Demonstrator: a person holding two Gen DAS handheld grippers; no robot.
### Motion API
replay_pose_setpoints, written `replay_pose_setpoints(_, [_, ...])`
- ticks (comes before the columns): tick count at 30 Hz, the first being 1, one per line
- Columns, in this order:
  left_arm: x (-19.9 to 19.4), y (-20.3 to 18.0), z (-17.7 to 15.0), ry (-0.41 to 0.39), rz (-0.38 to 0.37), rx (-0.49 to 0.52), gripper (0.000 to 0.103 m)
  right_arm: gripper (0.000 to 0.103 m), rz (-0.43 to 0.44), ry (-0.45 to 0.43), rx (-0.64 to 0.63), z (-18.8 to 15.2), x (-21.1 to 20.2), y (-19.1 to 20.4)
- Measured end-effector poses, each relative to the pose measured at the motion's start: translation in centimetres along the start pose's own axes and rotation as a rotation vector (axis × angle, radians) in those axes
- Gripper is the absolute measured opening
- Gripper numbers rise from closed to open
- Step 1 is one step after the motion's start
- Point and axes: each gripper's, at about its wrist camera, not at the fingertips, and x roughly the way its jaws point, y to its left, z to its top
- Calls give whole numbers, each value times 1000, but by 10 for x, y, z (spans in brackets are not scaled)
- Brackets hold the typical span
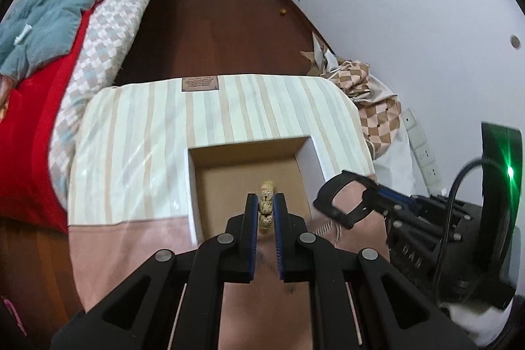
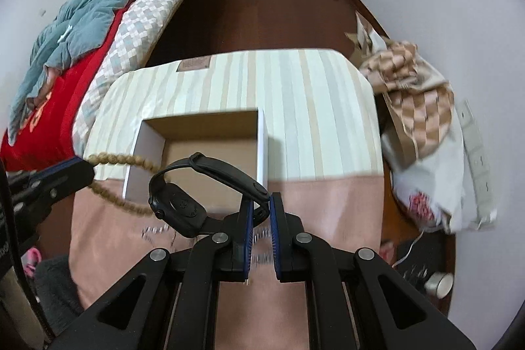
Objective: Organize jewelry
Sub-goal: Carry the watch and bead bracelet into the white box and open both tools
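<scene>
An open cardboard box [image 1: 249, 150] [image 2: 200, 127] with white outer walls stands on the cloth-covered table. My left gripper [image 1: 266, 202] is shut on a beige bead bracelet [image 1: 265, 207], held above the box's near edge; the bracelet also shows in the right wrist view [image 2: 124, 161], hanging from the left gripper [image 2: 88, 168]. My right gripper [image 2: 261, 202] is shut on the strap of a black smartwatch [image 2: 183, 205], held in front of the box's near right corner. The left wrist view shows the watch [image 1: 338, 199] to the right of the box.
The table wears a striped and pink cloth [image 1: 157, 127] [image 2: 315, 107]. A bed with red and teal bedding [image 1: 49, 61] [image 2: 82, 31] lies to the left. A checked bag [image 2: 416, 94] [image 1: 377, 107] and a power strip [image 2: 475, 153] sit at the right by the wall.
</scene>
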Motion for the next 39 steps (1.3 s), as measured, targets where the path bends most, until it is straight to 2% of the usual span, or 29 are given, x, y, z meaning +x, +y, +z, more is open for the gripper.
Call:
replay_pose_setpoints(8, [74,37,32,128,-26,-73,7,10,-26,77,-71,38,60,17])
replay_pose_setpoints(15, [103,63,35,225,-59,-166,8,11,-16,139,-120,48,97,29])
replay_pose_setpoints(17, [103,65,35,234,-50,-170,11,16,-9,158,-122,50,103,32])
replay_pose_setpoints(19, [99,65,35,219,-24,-151,14,34,-8,161,-118,50,105,32])
replay_pose_setpoints(20, [95,64,34,202,-1,-139,16,37,-3,154,-117,50,104,32])
replay_pose_setpoints(21, [91,64,35,189,14,-130,22,40,1,148,-114,50,101,32])
replay_pose_setpoints(23, [82,65,35,155,52,-113,43,45,-9,136,-113,49,95,32])
replay_pose_setpoints(24, [78,65,35,138,70,-104,62,55,-20,128,-113,49,91,32])
replay_pose_setpoints(25, [71,64,34,111,95,-94,71,66,-27,118,-111,48,87,32])
replay_pose_setpoints(28, [58,65,29,55,161,-75,71,83,-32,98,-101,43,74,32])
replay_pose_setpoints(29, [55,65,26,42,177,-77,73,86,-42,94,-102,41,70,32])
replay_pose_setpoints(31, [51,67,20,25,200,-80,99,92,-64,81,-102,35,64,32])
replay_pose_setpoints(33, [50,66,12,14,224,-74,100,92,-79,79,-100,28,63,32])
replay_pose_setpoints(36, [49,61,1,0,269,-49,101,103,-105,83,-95,18,64,31])
replay_pose_setpoints(39, [48,60,-8,-8,289,-42,101,103,-111,84,-81,10,65,28])
